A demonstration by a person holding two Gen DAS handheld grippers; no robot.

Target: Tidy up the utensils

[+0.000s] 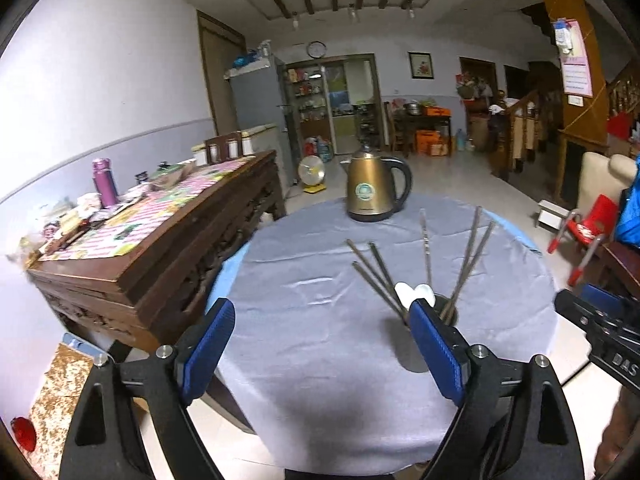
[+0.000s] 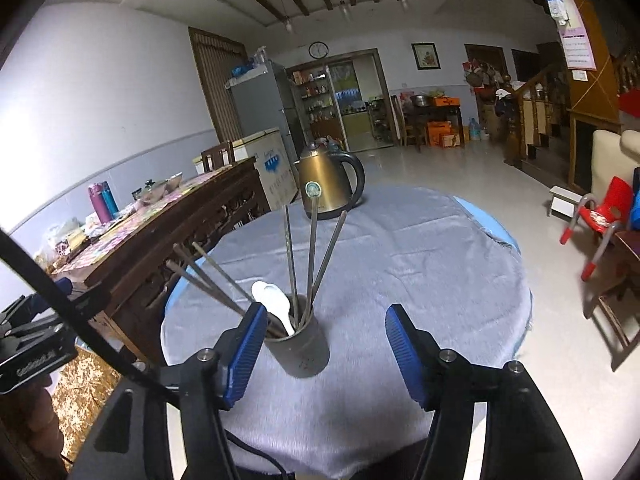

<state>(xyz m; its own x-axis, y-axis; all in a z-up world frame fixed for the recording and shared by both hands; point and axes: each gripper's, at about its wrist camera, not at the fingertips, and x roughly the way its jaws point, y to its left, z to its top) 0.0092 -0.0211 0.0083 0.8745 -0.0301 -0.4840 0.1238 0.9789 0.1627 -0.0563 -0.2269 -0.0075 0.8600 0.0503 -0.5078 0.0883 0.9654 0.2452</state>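
Observation:
A grey metal cup (image 2: 300, 354) stands on the round table's grey cloth (image 2: 420, 260). It holds several chopsticks (image 2: 312, 256) fanned outward and white spoons (image 2: 272, 300). My right gripper (image 2: 326, 318) is open. The cup sits low between its blue pads (image 2: 244, 356), close to the left one and clear of the right one. In the left wrist view the cup (image 1: 446, 312) is half hidden behind the right pad (image 1: 434, 344), with chopsticks (image 1: 468, 256) and spoons (image 1: 416, 292) sticking up. My left gripper (image 1: 324, 320) is wide open over bare cloth, left of the cup.
A bronze electric kettle (image 1: 374, 188) stands at the table's far side. A cluttered dark wooden sideboard (image 1: 160, 248) runs close along the table's left. A red child's chair (image 2: 600, 216) is on the floor to the right. The other gripper's black body (image 1: 600, 332) shows at the right edge.

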